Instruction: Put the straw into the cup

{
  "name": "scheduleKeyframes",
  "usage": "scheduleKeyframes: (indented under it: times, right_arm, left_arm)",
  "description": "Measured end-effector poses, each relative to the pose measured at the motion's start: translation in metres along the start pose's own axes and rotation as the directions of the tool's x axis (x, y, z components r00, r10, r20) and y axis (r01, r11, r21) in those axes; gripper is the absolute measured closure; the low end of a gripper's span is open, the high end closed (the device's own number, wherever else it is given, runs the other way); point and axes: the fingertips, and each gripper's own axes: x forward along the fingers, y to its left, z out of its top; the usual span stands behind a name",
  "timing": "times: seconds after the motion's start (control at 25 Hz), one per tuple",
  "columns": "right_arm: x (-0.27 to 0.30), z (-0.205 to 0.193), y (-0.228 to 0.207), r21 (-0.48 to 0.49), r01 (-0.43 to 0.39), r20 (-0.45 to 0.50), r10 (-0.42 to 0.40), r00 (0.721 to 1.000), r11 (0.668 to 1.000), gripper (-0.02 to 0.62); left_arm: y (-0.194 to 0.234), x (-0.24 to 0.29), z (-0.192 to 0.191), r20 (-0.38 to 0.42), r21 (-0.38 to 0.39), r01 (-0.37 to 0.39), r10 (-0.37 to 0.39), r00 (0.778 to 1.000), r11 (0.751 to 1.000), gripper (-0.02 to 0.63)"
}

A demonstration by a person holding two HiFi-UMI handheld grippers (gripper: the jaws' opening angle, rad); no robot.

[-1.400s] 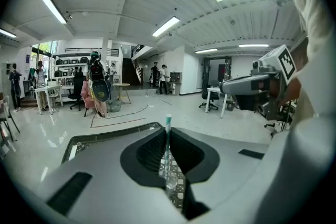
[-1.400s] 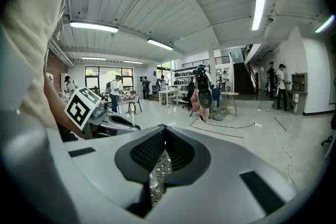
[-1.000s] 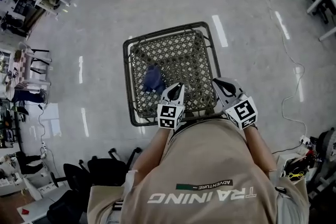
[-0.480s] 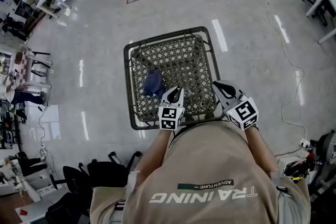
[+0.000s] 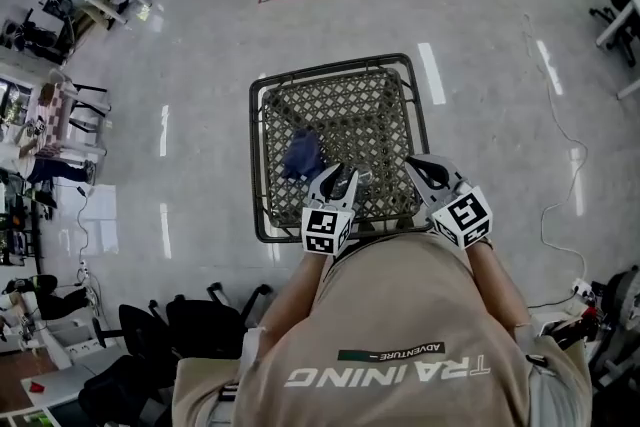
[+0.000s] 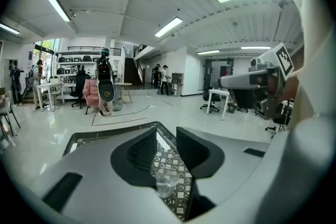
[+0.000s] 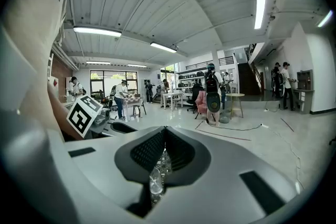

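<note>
The left tongs (image 5: 338,178) are held spread, their jaws having just been opening. The clear cup (image 6: 167,182) is seen low in the gap between them, untouched by the pads. The right tongs (image 5: 414,163) are pressed together at the tips. A small clear thing is glimpsed in the slit below them in the right gripper view, but what it is cannot be told. The straw cannot be made out in any view. The cup is stood on the woven top of the counter (image 5: 256,165), close to its near edge, with a blue cloth (image 5: 302,155) lying just beyond it to the left. The counter is bounded by a dark metal rim, and open floor (image 5: 180,65) is left around three sides. A cable (image 5: 570,145) is trailed well off to the right.
</note>
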Motion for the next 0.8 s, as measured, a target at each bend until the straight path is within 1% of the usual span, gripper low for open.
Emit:
scheduleKeyframes:
  times: [0.2, 0.36, 0.4, 0.52, 0.56, 0.68, 0.8]
  right_arm:
    - [0.001, 0.015, -0.01, -0.01, 0.0, 0.037, 0.001, 0.999, 1.0, 0.578]
    - [0.008, 0.029, -0.015, -0.015, 0.014, 0.078, -0.013, 0.997, 1.0, 0.578]
    - [0.009, 0.036, -0.015, -0.017, 0.015, 0.093, -0.014, 0.996, 1.0, 0.578]
    - [0.014, 0.06, -0.017, -0.034, 0.028, 0.136, -0.023, 0.99, 0.999, 0.578]
    - [0.014, 0.069, -0.02, -0.036, 0.035, 0.152, -0.029, 0.988, 0.999, 0.578]
    - [0.007, 0.095, -0.038, -0.012, 0.061, 0.21, -0.057, 0.976, 0.998, 0.578]
    - [0.004, 0.114, -0.046, -0.001, 0.101, 0.242, -0.098, 0.965, 0.995, 0.578]
  left_arm:
    - [0.003, -0.016, 0.036, 0.101, 0.012, -0.042, 0.041, 0.994, 0.999, 0.489]
    - [0.009, -0.028, 0.059, 0.156, 0.03, -0.05, 0.045, 0.987, 0.998, 0.495]
    - [0.012, -0.031, 0.062, 0.165, 0.032, -0.054, 0.048, 0.985, 0.998, 0.503]
    - [0.02, -0.041, 0.077, 0.186, 0.046, -0.062, 0.053, 0.981, 0.997, 0.565]
    - [0.022, -0.042, 0.083, 0.19, 0.053, -0.064, 0.053, 0.98, 0.997, 0.572]
    - [0.018, -0.044, 0.106, 0.225, 0.07, -0.05, 0.033, 0.974, 0.996, 0.589]
    - [0.018, -0.049, 0.123, 0.245, 0.068, 0.0, -0.016, 0.969, 0.998, 0.589]
